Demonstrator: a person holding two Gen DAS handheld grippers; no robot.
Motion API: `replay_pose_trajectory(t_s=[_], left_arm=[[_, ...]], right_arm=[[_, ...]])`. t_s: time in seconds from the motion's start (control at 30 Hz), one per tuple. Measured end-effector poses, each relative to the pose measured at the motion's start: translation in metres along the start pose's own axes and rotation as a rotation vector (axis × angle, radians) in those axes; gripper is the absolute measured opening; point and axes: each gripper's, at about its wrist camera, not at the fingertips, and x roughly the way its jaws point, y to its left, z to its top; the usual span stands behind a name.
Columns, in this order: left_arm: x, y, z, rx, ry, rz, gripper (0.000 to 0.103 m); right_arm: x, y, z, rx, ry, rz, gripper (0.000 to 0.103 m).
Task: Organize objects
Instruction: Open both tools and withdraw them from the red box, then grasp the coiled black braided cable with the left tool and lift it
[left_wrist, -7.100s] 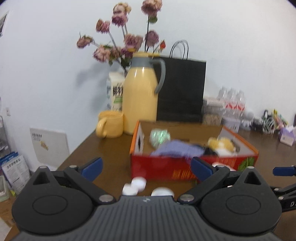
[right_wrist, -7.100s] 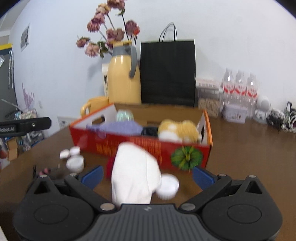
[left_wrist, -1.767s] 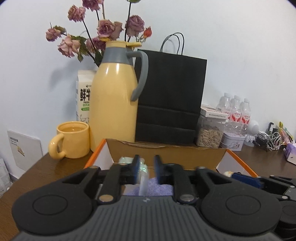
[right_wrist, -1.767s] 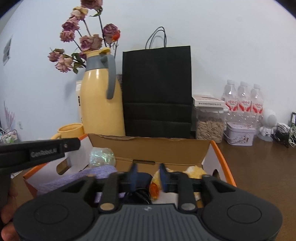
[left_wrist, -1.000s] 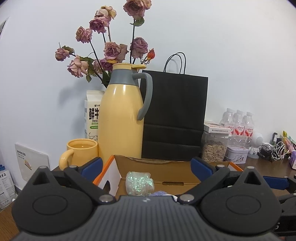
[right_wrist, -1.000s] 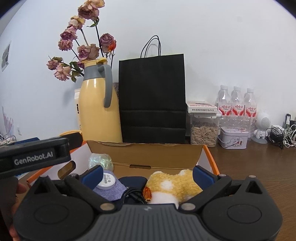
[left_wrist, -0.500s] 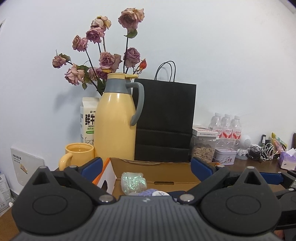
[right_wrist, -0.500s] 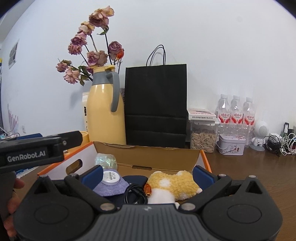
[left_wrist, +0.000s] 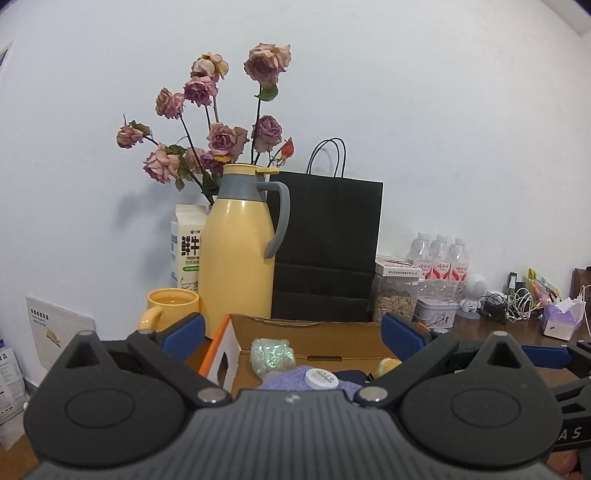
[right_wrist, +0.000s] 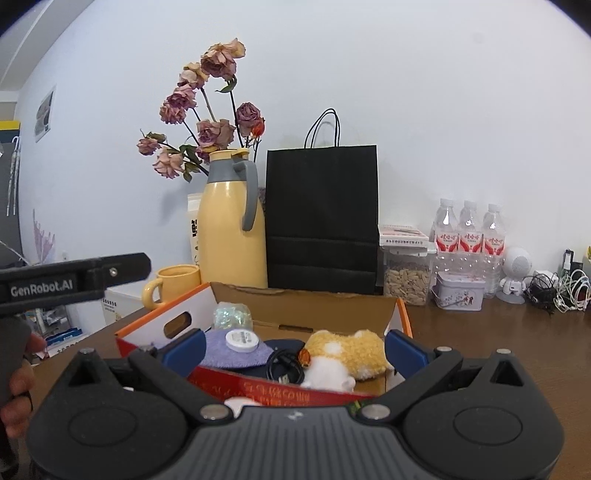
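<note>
The box (right_wrist: 314, 306) sits on the table (right_wrist: 498, 332) at twelve o'clock, holding the plush toy (right_wrist: 347, 354) and a white disc (right_wrist: 242, 339). Both the left tool (left_wrist: 291, 336) and right tool (right_wrist: 293, 349) are spread, empty. Next pickup is best approached low. A second ago both sat closer over the box.

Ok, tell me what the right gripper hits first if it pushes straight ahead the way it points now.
Probably the near red wall of the cardboard box, which crosses between the open fingers of the right gripper. If it clears that rim, the plush toy is next, though depth is hard to judge here.
</note>
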Motion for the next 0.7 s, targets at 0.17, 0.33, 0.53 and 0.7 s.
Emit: replay_pose_trajectory(t_s=[0.17,0.33,0.53,0.7], left_arm=[[-0.017,0.006,0.0,0.014,0.007,0.013,0.103],[-0.031,0.013,-0.006,0.024,0.03,0.033,0.103],[-0.044,0.024,-0.015,0.023,0.075,0.057,0.103],[-0.054,0.031,-0.026,0.021,0.123,0.065,0.103]], right_arm=[[-0.016,-0.002,-0.008,0.005,0.024,-0.01,0.103],[-0.033,-0.004,-0.014,0.022,0.029,-0.016,0.103],[-0.046,-0.002,-0.025,0.021,0.056,-0.01,0.103],[-0.054,0.002,-0.038,0.021,0.096,0.001,0.103]])
